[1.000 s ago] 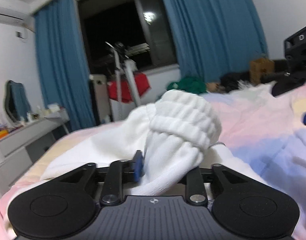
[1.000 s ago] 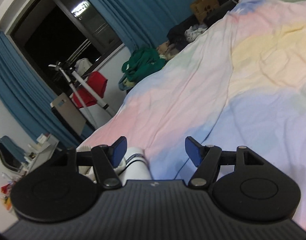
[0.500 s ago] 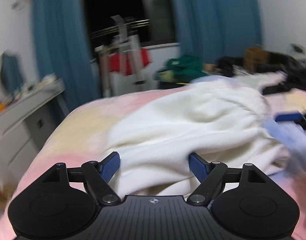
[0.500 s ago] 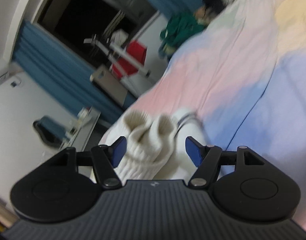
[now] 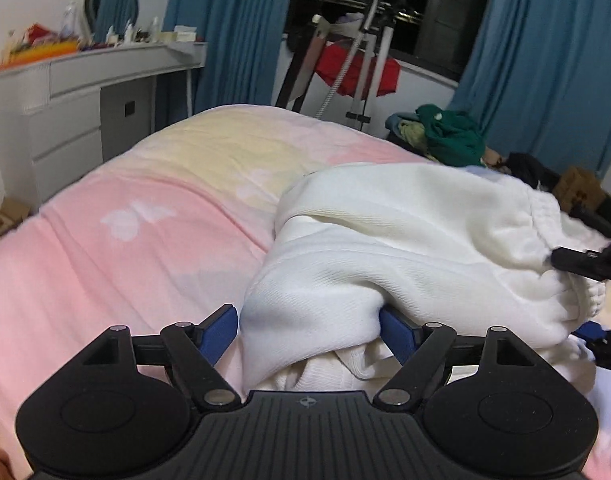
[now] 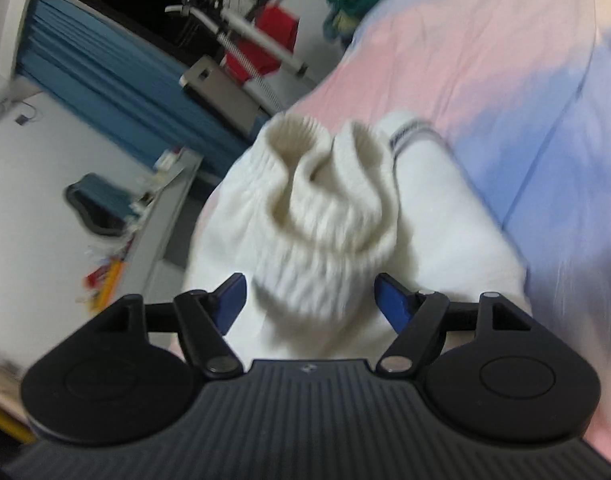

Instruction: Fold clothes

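Pastel bedding (image 5: 117,216) covers the bed, with blue curtains (image 5: 233,28) and a white dresser (image 5: 65,96) behind. On it lies a bunched white garment (image 5: 405,248). The left gripper (image 5: 309,330) has its jaws spread wide, a fold of the cloth bulging between them. The right gripper (image 6: 309,300) is likewise spread, with the garment's ribbed cuff (image 6: 325,196) between and just beyond its fingers.

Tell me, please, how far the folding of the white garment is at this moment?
Early. Done: the white garment lies bunched on the bed cover, with no tidy fold showing. In hand: the left gripper and right gripper are open with fabric between their fingers, the ribbed cuff at the right one. Left: gripping, flattening, folding.
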Available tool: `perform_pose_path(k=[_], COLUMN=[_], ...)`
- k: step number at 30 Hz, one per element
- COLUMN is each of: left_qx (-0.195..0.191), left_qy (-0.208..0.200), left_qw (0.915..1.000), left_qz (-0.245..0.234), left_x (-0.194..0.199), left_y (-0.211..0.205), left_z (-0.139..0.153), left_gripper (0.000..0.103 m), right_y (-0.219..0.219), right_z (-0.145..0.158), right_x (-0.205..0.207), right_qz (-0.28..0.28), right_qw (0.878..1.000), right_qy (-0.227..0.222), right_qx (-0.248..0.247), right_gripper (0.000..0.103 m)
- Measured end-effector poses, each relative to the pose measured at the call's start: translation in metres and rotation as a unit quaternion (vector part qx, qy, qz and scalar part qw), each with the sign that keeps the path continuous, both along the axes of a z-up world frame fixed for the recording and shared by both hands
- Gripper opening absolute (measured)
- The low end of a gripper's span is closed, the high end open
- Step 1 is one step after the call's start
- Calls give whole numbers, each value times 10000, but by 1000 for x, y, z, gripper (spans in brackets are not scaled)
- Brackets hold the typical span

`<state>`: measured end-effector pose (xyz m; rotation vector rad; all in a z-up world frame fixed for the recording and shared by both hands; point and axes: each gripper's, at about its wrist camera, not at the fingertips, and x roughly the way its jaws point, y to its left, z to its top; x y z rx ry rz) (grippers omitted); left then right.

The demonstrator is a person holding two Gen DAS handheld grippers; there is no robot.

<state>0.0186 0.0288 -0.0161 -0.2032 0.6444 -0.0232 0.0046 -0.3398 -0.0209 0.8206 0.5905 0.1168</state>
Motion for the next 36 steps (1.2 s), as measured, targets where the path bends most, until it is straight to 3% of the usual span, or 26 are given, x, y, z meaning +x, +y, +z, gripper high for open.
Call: perform_pose_path(k=[4, 6, 9, 13, 16, 19, 21, 23, 26, 29, 31, 32, 33, 36], left_qx=[-40, -169, -466, -780, -724, -648, -669, -634, -607, -697, -804, -842, -878, -867], left_qy=[-129, -139, -161, -602, -742, -682, -523, -427, -410, -312, -225, -182, -140, -105], left_qw=[9998, 9996, 9986, 9950, 9946, 9955, 9962, 9969, 9972, 9971, 9965, 9963, 9960, 9962], left_qz=[114, 151, 165, 164, 46, -86, -175, -180, -159, -64, -26, -22, -18, -2], left_x=[0, 0, 0, -11, -17, -19, -17, -15, -15, -15, -14, -14, -13, -13], left_y=[-4, -2, 2, 4, -5, -13, -15, -16, -15, -12, -10, -9, -8, -7], left_z=[-4, -5, -5, -3, -4, -7, -12, -15, -16, -17, -18, -18, -18, -17], left_gripper=[80, 80, 79, 79, 79, 79, 80, 80, 80, 80, 80, 80, 80, 80], right_y=[15, 14, 7, 2, -3, -15, -28, -39, -46, -49, -53, -54, -55, -58], right_z=[-3, -4, 2, 31, 42, 30, 10, -4, -9, -8, -13, -15, -20, -34], right_x=[22, 24, 19, 1, -17, -21, -15, -9, -6, -13, -15, -16, -14, -6], right_qz=[-287, -369, -408, -452, -628, -795, -891, -936, -898, -736, -748, -799, -792, -711], right_qw=[9984, 9977, 9963, 9893, 9821, 9812, 9873, 9914, 9938, 9955, 9952, 9943, 9948, 9959], right_qy=[-315, -422, -600, -1170, -1423, -1108, -547, -278, -145, 24, 220, 330, 397, 553], right_qx=[-365, -382, -467, -748, -1061, -1364, -1198, -868, -646, -601, -587, -617, -504, -28], right_gripper=[70, 51, 40, 37, 37, 37, 37, 37, 39, 49, 65, 82, 90, 89])
